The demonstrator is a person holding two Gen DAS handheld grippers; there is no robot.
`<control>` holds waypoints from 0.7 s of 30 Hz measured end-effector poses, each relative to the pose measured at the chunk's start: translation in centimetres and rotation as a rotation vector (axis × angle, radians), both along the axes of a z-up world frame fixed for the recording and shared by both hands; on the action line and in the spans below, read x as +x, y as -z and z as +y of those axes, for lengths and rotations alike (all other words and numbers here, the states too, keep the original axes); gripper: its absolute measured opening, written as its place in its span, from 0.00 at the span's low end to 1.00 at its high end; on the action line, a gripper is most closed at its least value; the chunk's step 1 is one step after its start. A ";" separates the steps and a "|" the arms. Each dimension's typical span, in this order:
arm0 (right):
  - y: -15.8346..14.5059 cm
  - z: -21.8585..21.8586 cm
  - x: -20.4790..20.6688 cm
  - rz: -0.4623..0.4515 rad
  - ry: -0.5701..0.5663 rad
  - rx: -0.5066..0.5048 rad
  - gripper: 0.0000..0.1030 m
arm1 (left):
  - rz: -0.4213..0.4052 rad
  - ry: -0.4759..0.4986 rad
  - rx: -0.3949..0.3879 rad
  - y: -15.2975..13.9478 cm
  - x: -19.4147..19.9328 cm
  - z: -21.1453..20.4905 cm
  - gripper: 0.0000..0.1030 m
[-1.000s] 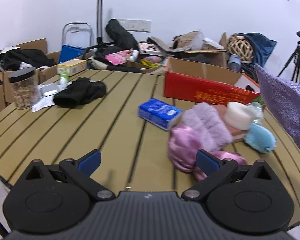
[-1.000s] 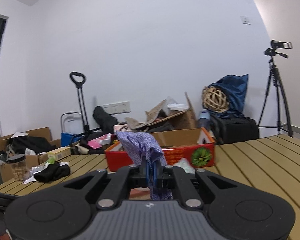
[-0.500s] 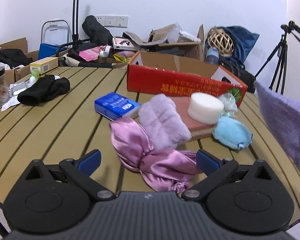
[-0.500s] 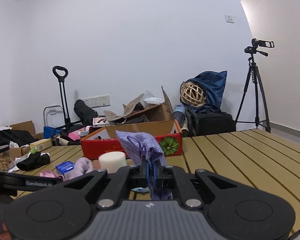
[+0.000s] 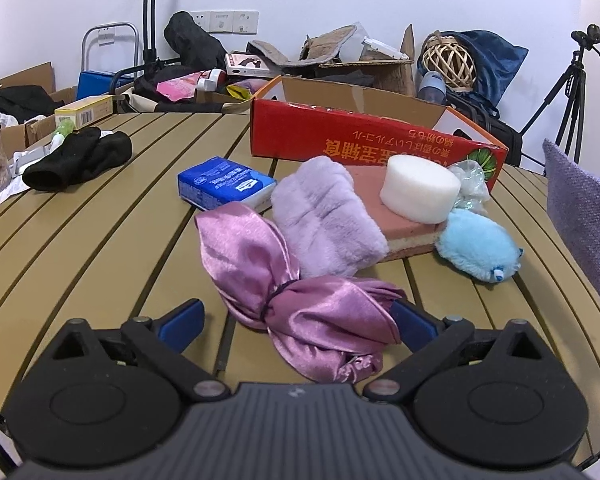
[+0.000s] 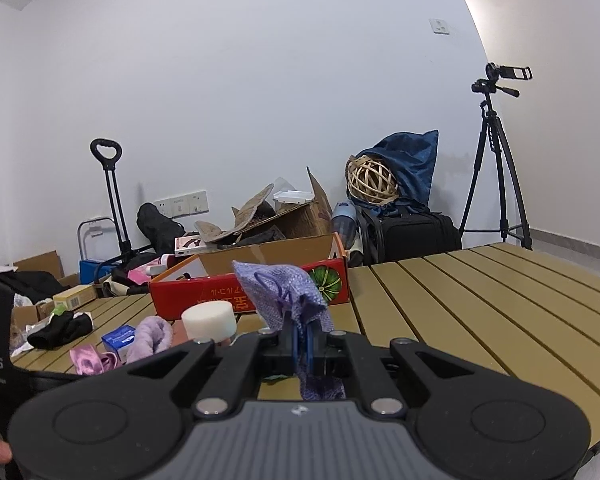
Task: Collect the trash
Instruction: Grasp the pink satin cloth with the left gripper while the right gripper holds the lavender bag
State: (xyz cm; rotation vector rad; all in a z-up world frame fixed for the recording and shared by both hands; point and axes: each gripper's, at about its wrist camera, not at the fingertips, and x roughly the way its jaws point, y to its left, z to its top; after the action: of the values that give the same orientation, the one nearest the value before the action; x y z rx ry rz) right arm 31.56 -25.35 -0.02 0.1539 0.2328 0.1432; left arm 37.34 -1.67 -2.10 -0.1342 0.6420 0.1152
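Note:
A crumpled pink satin cloth lies on the slatted table, right between the blue fingers of my left gripper. The jaws stand wide and are closing, and neither pad presses the cloth. My right gripper is shut on a purple woven pouch, which sticks up above the fingers. That pouch also hangs at the right edge of the left wrist view. The red cardboard box stands open behind the pile.
Behind the satin lie a lilac fluffy cloth, a blue tissue pack, a white foam cylinder on a pink sponge block, a light blue plush and crumpled plastic. A black cloth lies left. A tripod stands beyond the table.
My left gripper has swung right and lowered toward the pile, so the satin cloth now lies between its fingers. The right gripper has shifted too, still clamped on the purple pouch.

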 end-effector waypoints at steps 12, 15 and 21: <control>-0.1 -0.5 -0.1 -0.004 0.002 0.028 0.04 | -0.032 0.010 -0.015 0.2 -0.7 0.3 0.50; 0.0 -0.6 -0.1 -0.006 0.003 0.035 0.04 | -0.044 0.002 -0.011 0.1 -1.0 0.7 0.44; 0.2 -0.6 -0.3 -0.008 -0.004 0.037 0.04 | -0.073 -0.002 0.008 -0.2 -1.7 1.1 0.40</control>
State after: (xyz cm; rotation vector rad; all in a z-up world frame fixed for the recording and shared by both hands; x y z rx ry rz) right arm 31.28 -25.92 -0.19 0.1899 0.2225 0.1517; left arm 35.64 -0.61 -1.94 -0.1309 0.5685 0.1138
